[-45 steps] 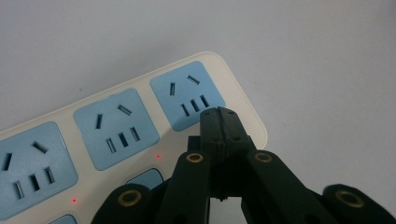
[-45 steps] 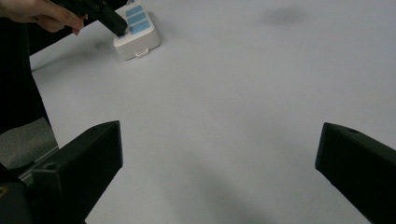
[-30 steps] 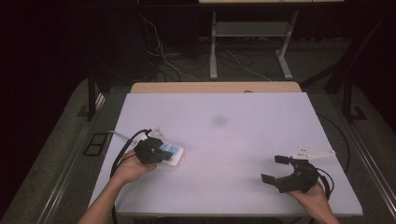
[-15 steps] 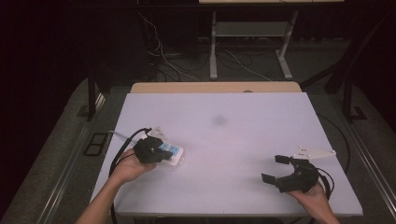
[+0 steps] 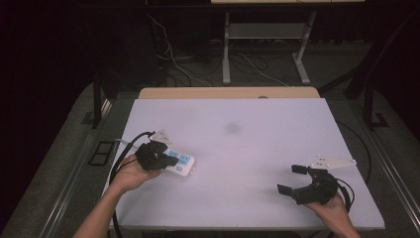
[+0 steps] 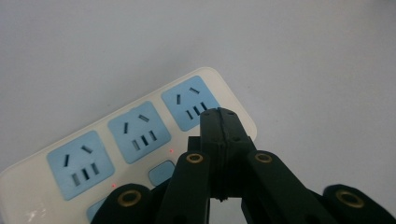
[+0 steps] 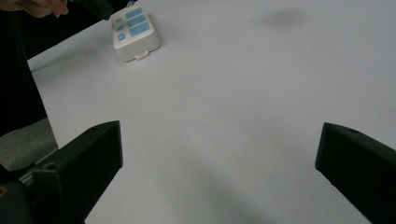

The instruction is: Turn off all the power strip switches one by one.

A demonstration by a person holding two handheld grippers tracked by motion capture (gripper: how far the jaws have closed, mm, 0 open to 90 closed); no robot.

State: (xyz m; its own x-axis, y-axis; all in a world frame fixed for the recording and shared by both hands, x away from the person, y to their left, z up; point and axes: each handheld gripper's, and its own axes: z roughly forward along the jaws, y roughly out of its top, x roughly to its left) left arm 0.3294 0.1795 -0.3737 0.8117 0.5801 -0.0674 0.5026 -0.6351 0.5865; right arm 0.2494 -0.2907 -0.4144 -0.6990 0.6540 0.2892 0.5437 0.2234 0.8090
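Left gripper [image 5: 171, 158] sat at about eight o'clock on the white rectangular table [image 5: 237, 148], its two black jaws pressed together with nothing between them. In the left gripper view the closed tips [image 6: 219, 122] hung over the near edge of a white plastic power strip [image 6: 126, 149] with light-blue socket faces, just beside the endmost socket at the strip's rounded end; whether the tips touched the casing could not be told. Small red dots showed on the strip next to its blue buttons. From the high view the power strip [image 5: 181, 162] lay flat on the table, pointing towards four o'clock from the left hand [image 5: 130, 174], with a black cable looping off at nine o'clock.

Right gripper [image 5: 291, 179] rested at about four o'clock on the table, well apart from the strip, held in the right hand [image 5: 331, 204]. Its jaws stood wide apart and empty, aimed towards ten o'clock. The right gripper view showed bare table between them, with the strip [image 7: 135, 33] far off at eleven o'clock.
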